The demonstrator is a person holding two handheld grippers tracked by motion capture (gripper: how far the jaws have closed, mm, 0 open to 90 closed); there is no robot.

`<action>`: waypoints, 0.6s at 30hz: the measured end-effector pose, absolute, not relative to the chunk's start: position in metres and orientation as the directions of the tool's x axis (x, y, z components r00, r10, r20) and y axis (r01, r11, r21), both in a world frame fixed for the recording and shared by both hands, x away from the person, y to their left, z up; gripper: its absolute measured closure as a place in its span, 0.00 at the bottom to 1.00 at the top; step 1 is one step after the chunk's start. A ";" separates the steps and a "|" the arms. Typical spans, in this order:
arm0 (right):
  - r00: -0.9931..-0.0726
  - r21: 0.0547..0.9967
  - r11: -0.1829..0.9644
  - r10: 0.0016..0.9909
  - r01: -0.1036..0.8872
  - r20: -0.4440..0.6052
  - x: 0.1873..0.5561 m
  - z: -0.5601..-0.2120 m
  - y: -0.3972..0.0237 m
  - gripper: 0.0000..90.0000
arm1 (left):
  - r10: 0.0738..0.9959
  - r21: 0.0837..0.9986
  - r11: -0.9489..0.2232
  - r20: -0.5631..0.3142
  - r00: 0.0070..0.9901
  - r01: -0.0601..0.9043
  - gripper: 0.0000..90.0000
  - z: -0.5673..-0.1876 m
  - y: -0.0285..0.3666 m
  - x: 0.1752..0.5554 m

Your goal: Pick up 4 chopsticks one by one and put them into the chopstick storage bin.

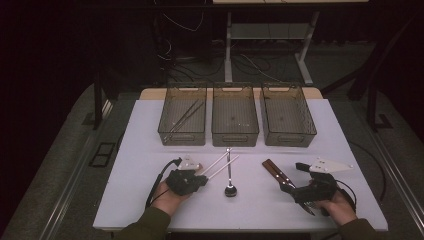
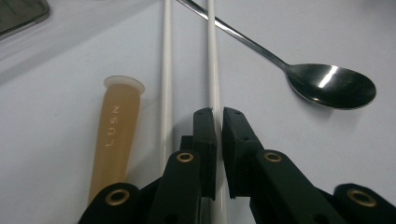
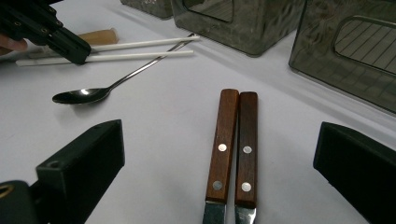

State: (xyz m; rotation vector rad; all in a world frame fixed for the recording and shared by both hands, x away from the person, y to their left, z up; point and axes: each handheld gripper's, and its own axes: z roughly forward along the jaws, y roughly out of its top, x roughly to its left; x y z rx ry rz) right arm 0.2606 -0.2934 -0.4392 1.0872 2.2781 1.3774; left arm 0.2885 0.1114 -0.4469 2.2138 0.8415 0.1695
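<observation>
My left tongs [image 2: 218, 116] were pinched on 1 white chopstick [image 2: 213, 70]; its twin [image 2: 166, 70] lay just beside, left of the jaws. I judged the stick light, stiff and slippery, best held near this end. My right tongs [image 3: 219, 154] stood wide open over 2 wooden-handled knives [image 3: 236, 140]. A spoon [image 2: 327, 84] lay close right of the left tongs. Beyond, 3 bins [image 1: 235, 117] left bare table [image 1: 340, 150] between.

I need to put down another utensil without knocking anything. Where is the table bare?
Bare: the far right table edge beside the right bin, and the left strip beside the left bin. Crowded: the front middle, with white chopsticks, spoon and wooden-handled knives.
</observation>
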 end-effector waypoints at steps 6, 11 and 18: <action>-0.686 0.845 0.269 0.713 0.461 0.147 0.261 -0.439 -0.293 0.02 | 0.610 0.696 -0.503 -0.136 0.781 0.513 0.93 -0.442 0.114 0.288; -0.685 0.845 0.269 0.713 0.462 0.148 0.260 -0.439 -0.293 0.02 | 0.610 0.706 -0.493 -0.136 0.781 0.508 0.93 -0.437 0.116 0.286; -0.685 0.846 0.269 0.713 0.461 0.147 0.260 -0.439 -0.293 0.02 | 0.596 0.703 -0.514 -0.120 0.794 0.492 0.93 -0.432 0.117 0.285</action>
